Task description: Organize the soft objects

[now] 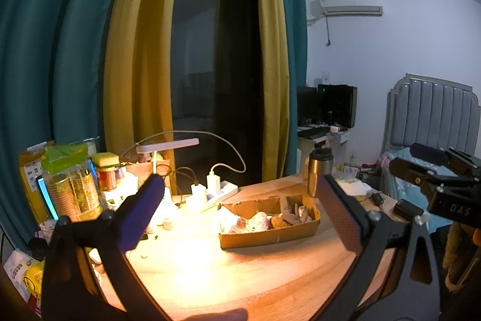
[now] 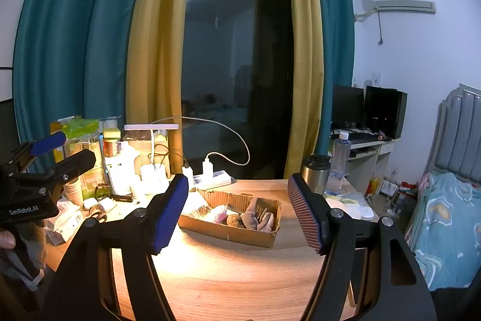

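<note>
A shallow cardboard box (image 1: 270, 233) (image 2: 231, 230) sits on the wooden table and holds several crumpled soft items (image 1: 261, 221) (image 2: 255, 218), white, pink and brown. My left gripper (image 1: 240, 194) is open and empty, held above the table in front of the box. My right gripper (image 2: 237, 200) is open and empty, also above the table and short of the box. The left gripper (image 2: 57, 149) shows at the left edge of the right wrist view. Part of the right gripper's body (image 1: 436, 185) shows at the right of the left wrist view.
A lit desk lamp (image 1: 168, 146), a power strip with chargers (image 1: 216, 191) and cluttered jars and boxes (image 1: 75, 185) fill the table's back left. A steel flask (image 2: 315, 173) and water bottle (image 2: 339, 161) stand at the back right. A bed (image 2: 445, 224) lies to the right.
</note>
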`<state>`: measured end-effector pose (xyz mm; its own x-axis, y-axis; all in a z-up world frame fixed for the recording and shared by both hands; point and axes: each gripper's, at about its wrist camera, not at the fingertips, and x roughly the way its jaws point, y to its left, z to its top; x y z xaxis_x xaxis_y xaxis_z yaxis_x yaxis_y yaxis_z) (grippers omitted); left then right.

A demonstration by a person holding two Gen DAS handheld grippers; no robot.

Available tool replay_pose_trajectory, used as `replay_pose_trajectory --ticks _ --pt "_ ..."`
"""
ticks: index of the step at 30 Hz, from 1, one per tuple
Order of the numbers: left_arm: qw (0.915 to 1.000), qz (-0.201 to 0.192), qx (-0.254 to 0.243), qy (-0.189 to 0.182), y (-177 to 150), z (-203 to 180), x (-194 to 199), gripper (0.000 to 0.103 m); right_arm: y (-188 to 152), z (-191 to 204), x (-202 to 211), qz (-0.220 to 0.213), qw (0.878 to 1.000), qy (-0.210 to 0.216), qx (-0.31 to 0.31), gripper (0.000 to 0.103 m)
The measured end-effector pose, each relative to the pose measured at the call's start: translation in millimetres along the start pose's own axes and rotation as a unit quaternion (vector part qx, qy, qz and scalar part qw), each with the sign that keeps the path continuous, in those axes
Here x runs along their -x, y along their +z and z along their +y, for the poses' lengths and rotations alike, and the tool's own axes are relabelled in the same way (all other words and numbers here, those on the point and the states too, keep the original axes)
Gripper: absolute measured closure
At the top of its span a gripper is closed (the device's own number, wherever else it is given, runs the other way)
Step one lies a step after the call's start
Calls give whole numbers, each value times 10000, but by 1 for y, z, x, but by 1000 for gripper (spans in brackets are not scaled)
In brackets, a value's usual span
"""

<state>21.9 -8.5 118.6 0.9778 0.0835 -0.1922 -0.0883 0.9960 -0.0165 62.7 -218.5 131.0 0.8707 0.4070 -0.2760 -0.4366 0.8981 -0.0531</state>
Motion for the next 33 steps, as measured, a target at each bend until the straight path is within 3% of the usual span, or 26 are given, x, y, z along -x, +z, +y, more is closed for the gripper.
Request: replay_pose_trajectory --ticks 33 --pt "10000 -6 -33 -52 2 -7 5 1 -2 -4 -1 15 10000 -13 -9 31"
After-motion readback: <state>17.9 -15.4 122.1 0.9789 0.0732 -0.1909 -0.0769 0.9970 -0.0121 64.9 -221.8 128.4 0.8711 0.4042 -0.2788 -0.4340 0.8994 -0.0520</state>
